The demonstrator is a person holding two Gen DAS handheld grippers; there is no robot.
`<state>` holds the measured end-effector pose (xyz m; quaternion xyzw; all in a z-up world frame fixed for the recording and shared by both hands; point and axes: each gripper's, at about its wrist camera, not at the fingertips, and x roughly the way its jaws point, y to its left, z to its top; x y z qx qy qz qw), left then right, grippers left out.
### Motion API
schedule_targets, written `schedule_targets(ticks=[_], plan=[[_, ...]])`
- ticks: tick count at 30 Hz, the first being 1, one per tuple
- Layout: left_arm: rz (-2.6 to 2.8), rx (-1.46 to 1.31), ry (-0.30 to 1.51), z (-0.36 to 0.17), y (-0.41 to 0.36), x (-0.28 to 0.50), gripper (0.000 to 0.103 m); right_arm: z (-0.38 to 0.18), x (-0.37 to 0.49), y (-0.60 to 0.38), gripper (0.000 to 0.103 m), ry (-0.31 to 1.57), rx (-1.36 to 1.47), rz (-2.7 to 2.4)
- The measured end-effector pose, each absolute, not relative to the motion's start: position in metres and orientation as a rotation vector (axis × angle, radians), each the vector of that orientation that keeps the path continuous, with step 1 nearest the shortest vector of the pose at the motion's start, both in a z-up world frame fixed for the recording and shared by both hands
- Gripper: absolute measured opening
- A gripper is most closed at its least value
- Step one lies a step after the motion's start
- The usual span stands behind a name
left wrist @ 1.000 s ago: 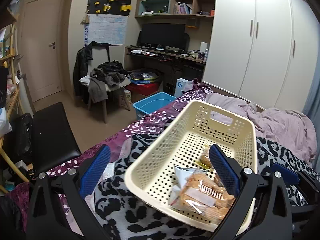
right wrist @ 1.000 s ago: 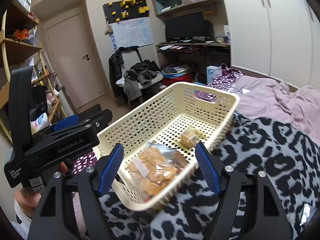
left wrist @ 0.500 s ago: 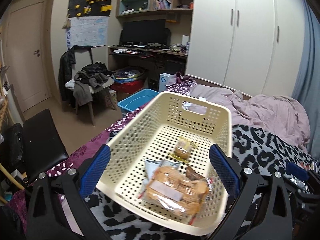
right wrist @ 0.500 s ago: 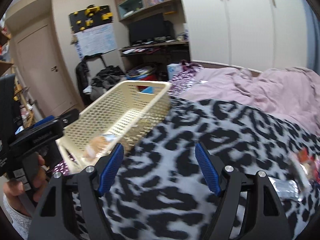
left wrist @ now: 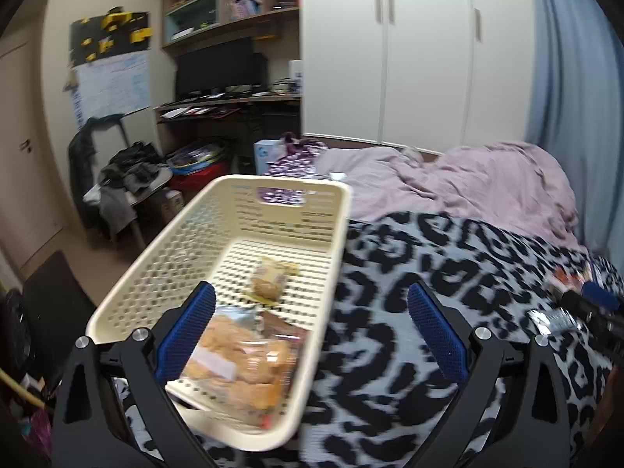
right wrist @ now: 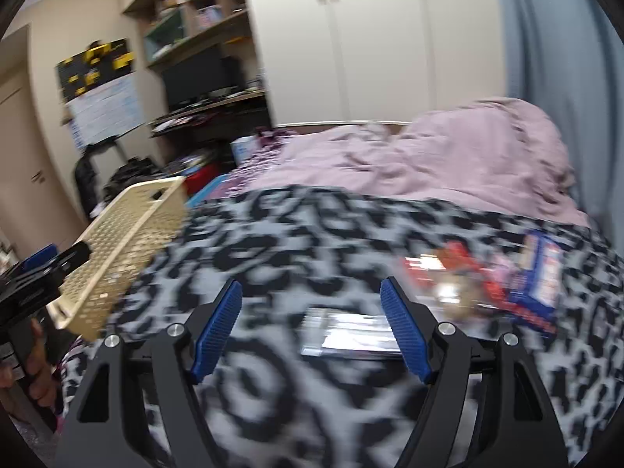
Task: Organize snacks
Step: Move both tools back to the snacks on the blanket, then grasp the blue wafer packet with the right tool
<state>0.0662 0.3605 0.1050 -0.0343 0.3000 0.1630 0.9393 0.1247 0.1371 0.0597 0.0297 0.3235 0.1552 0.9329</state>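
Between the left gripper's blue-padded fingers, which stand wide apart and hold nothing, lies the near right part of a cream perforated plastic basket. Just inside the left finger, a clear bag of orange-brown biscuits lies at the basket's near end, partly hidden by that finger. Beyond it, toward the middle of the basket floor, sits a small yellow-wrapped round snack. The right finger hangs over a grey-and-black leopard-print blanket on the bed, just outside the basket's right wall. Far off to the right of that finger, a few packets are blurred at the edge of the view, beside the dark tip of the other gripper.

Between the right gripper's blue-padded fingers, also spread wide and empty, the same blanket fills the view. A silvery flat wrapped packet lies on it close inside the right finger, too smeared to read. Outside and beyond that finger lies a cluster of red, clear and blue snack packs, touching one another, their details lost to blur. Well out to the left of the left finger, the cream basket stands on the blanket's edge, with the left gripper held in a hand beside it. Beyond everything, a crumpled pink duvet covers the far end of the bed.
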Motion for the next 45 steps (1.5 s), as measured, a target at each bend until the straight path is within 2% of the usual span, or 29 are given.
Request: schedule_targets(ticks=[16, 29, 45], plan=[[0.201, -0.003, 0.632, 0.101, 0.304, 0.088, 0.100, 0.039, 0.165, -0.003, 0.073, 0.721, 0.165, -0.042], [0.185, 0.011, 0.654, 0.097, 0.296, 0.098, 0.100, 0.017, 0.201, 0.001, 0.073, 0.847, 0.114, -0.035], [0.133, 0.037, 0.665, 0.095, 0.276, 0.109, 0.100, 0.017, 0.196, -0.026, 0.073, 0.861, 0.107, -0.063]])
